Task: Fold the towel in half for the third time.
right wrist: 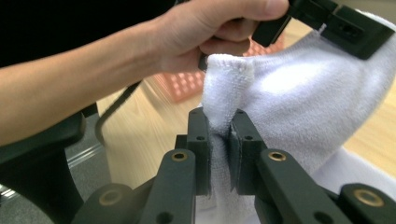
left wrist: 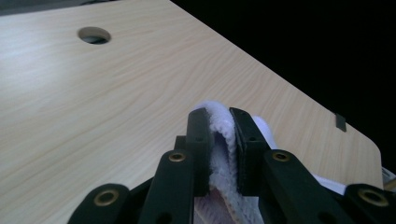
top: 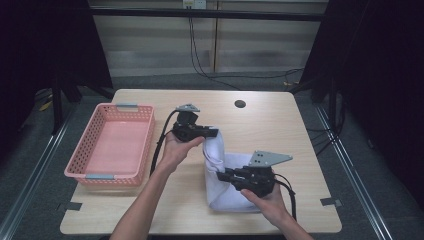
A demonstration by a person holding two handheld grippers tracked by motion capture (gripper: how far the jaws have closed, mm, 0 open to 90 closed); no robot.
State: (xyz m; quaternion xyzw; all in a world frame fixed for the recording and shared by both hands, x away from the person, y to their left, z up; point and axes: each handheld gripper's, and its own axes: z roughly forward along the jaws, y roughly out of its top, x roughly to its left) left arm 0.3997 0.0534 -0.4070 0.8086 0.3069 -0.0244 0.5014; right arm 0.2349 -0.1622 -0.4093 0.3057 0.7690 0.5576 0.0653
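- I had one white towel (top: 225, 172) mid-fold on the surface (top: 280, 125), part of it lifted, the rest lying flat at about 5 o'clock from the surface's middle.
- Left gripper (top: 212, 133) was clamped on a towel edge; in the left gripper view terry cloth sat pinched between its jaws, which were nearly closed (left wrist: 219, 128).
- Right gripper (top: 223, 175) was also clamped on towel; in the right gripper view the cloth was squeezed tight between the jaws (right wrist: 219, 126), bunching above them.
- Key relation: from the right gripper, the left gripper lay at about 11 o'clock in the high view, with the lifted band of towel running between the two, so its long axis went roughly 11 to 5.
- The flat part spread under and to 6 o'clock of the right gripper, so I judged the held edge would have to be carried over it.
- The pink basket (top: 112, 145) sat at 9 o'clock from the left gripper, well apart from the towel; the left hand (top: 175, 150) was nearer it.
- Count: one towel, one basket, two grippers, one round hole (top: 240, 104) in the surface at 12 o'clock.
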